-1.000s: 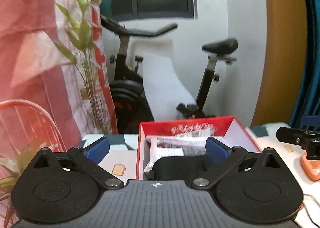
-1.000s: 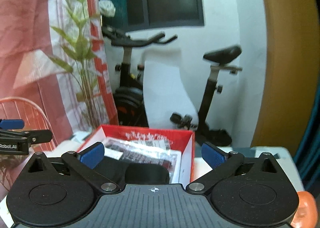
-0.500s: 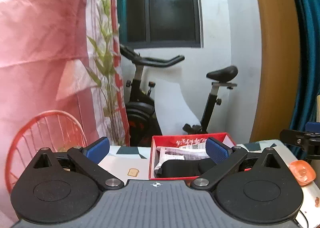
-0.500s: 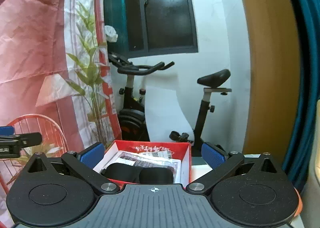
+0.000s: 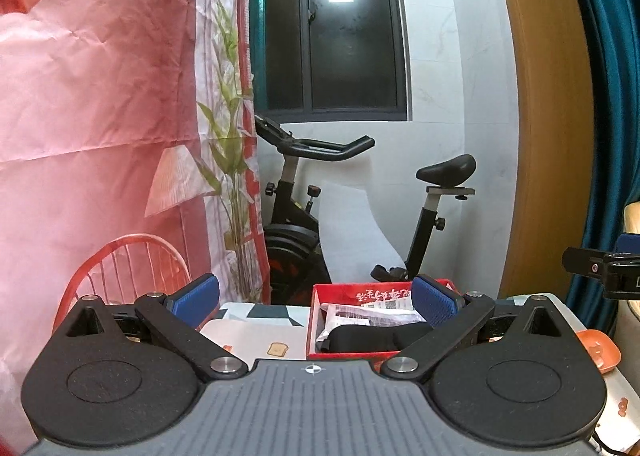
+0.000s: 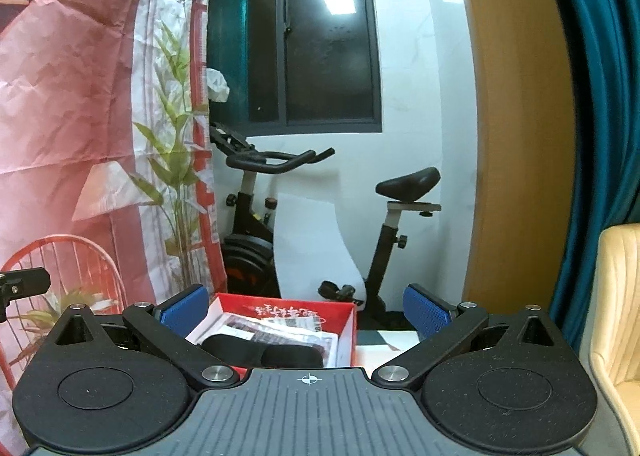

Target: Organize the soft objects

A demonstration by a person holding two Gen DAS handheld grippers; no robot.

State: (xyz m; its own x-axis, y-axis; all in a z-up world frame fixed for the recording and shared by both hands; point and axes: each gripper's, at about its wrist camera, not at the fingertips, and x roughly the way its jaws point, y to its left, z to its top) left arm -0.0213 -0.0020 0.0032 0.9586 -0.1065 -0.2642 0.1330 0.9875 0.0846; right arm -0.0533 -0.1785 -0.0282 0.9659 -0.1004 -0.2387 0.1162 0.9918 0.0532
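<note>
Both the left gripper (image 5: 314, 298) and right gripper (image 6: 306, 306) are hovering with jaws wide and empty, facing the red box (image 5: 344, 354) on the desk (image 5: 256, 336) holding the black eye mask (image 5: 372, 337), so any reach should descend gently.

Home room: exercise bike (image 5: 320, 224) by dark window (image 5: 344, 28), teal curtain (image 6: 592, 96), red wire chair (image 5: 124, 268), cream armchair (image 6: 618, 316).

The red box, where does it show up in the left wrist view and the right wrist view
Left wrist: red box low, right of centre, reaching the right blue pad.
Right wrist: red box low, left of centre, nearer the left blue pad.
Shared landmark: exercise bike behind the box in both.
</note>
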